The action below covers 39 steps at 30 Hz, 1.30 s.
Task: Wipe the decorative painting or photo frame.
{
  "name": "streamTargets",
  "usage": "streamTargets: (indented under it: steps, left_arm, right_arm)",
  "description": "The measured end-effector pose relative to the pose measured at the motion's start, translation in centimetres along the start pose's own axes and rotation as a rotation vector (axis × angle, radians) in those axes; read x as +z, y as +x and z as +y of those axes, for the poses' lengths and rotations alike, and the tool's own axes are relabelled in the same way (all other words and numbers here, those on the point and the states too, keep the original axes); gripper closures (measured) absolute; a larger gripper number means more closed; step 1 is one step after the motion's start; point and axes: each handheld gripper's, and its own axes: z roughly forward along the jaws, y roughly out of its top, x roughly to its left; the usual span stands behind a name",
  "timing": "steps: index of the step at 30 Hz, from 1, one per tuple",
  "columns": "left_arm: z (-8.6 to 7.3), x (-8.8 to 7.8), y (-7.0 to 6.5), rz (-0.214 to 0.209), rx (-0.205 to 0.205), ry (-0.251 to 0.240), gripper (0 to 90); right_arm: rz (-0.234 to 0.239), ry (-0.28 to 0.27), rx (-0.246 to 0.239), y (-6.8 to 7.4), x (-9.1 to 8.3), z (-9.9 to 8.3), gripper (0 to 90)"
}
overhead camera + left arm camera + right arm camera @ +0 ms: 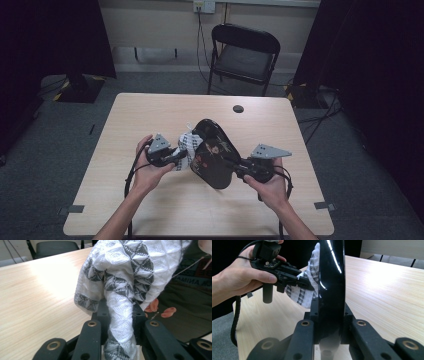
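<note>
My left gripper [176,156] has its jaws clamped on a bunched white cloth [120,285] with grey triangles. My right gripper [239,165] grips the rim of a glossy black tray [331,290], held on edge between its jaws, the cloth touching its far face.

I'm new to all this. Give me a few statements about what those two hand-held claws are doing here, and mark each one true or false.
1. The left gripper is clamped on a white cloth with grey triangles. True.
2. The right gripper holds nothing. False: its jaws grip the edge of a glossy black tray.
3. The tray lies flat on the table. False: it is held tilted above it.
4. The cloth is pressed against the tray. True.
5. A red chair stands behind the table. False: the folding chair is black.
</note>
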Motion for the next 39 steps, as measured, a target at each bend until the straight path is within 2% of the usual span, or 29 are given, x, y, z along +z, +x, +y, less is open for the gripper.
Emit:
streamTargets:
  steps: [2,5,7,10,15,21,23,25,27,29,31,33,36,39]
  left_arm:
    - [0.1,0.3,-0.7,-0.041,0.023,-0.001,75.6]
    - [0.3,1.0,-2.4,-0.101,0.07,0.017,75.7]
    - [0.3,1.4,-3.2,-0.12,0.083,0.026,75.6]
    - [0.4,1.6,-3.8,-0.135,0.09,0.036,75.5]
    - [0.3,1.5,-3.1,-0.109,0.075,0.033,75.6]
    - [-0.5,1.2,-1.1,-0.025,0.032,0.049,75.6]
    - [-0.7,1.2,-0.8,-0.031,0.02,0.05,75.6]
    - [-0.6,1.2,-1.0,-0.043,0.031,0.049,75.7]
    - [-0.4,1.3,-1.7,-0.082,0.032,0.038,75.7]
    - [-0.2,1.6,-2.7,-0.116,0.053,0.041,75.6]
    - [0.0,1.8,-3.6,-0.136,0.065,0.047,75.5]
    - [0.1,1.8,-4.0,-0.13,0.071,0.052,75.5]
    - [0.1,1.8,-3.6,-0.124,0.068,0.054,75.5]
    - [-0.2,1.6,-2.4,-0.073,0.05,0.055,75.5]
  right_arm:
    - [-0.002,-0.001,0.007,-0.1,0.0,0.0,79.3]
    - [-0.004,-0.002,0.016,-0.3,-0.1,-0.1,79.3]
    - [-0.007,-0.001,0.016,-0.3,-0.1,-0.1,79.2]
    - [-0.011,-0.002,0.017,-0.4,-0.2,-0.1,79.2]
    - [-0.009,-0.002,0.019,-0.4,-0.2,-0.1,79.0]
    - [-0.006,-0.001,0.019,-0.3,-0.2,-0.1,79.0]
    - [-0.006,0.001,0.015,-0.3,-0.1,0.0,78.9]
    - [-0.006,0.002,0.015,-0.3,-0.1,0.0,78.9]
    - [-0.006,0.001,0.021,-0.3,-0.1,0.0,79.0]
    - [-0.007,0.0,0.024,-0.4,-0.1,-0.1,79.0]
    - [-0.007,-0.001,0.026,-0.5,-0.2,-0.1,79.0]
    - [-0.009,0.0,0.025,-0.5,-0.2,-0.1,79.0]
    - [-0.01,0.0,0.024,-0.5,-0.3,-0.1,79.1]
    - [-0.01,0.001,0.022,-0.4,-0.2,-0.1,79.0]
